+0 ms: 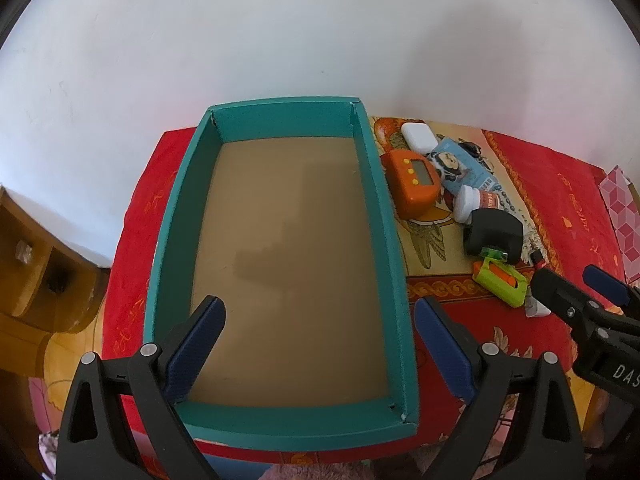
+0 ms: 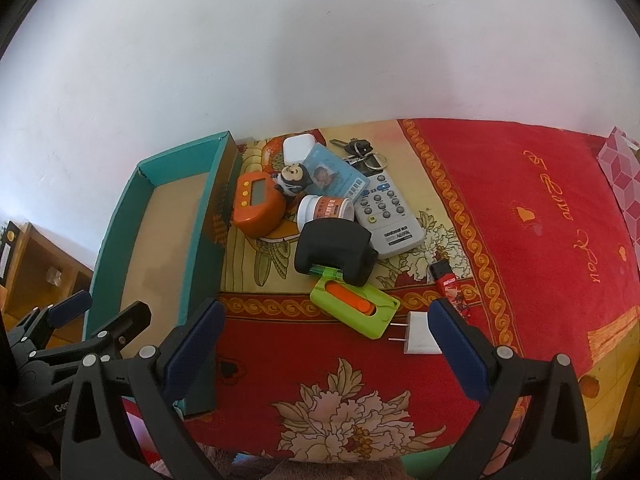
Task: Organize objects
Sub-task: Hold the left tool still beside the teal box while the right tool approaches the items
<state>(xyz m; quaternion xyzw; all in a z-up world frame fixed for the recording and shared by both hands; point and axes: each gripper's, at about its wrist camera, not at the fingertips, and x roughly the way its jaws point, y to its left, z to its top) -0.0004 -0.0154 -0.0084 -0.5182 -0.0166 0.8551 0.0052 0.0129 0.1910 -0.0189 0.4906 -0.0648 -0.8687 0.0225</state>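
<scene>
Right now the teal box (image 1: 280, 280) is empty, and all the small things sit in a pile on the red cloth (image 2: 520, 220) just beside the box's right wall. The left gripper (image 1: 320, 344) hangs over the near end of the box with its fingers wide open and nothing in them. The right gripper (image 2: 326, 344) is on the pile's side of the box, so it is the nearer one. Its fingers are wide open too and hold nothing.

Nearest to it is the white plug (image 2: 418, 334), touching the inside of the right finger, prongs pointing toward the box. The green cutter (image 2: 354, 308) lies just past it, between the fingers, a bit farther from the camera. Its long side runs slanted, from the black clip (image 2: 334, 254) down toward the plug. I think the right gripper would have to turn a little to pinch the cutter across its short side, then carry it left into the box.
</scene>
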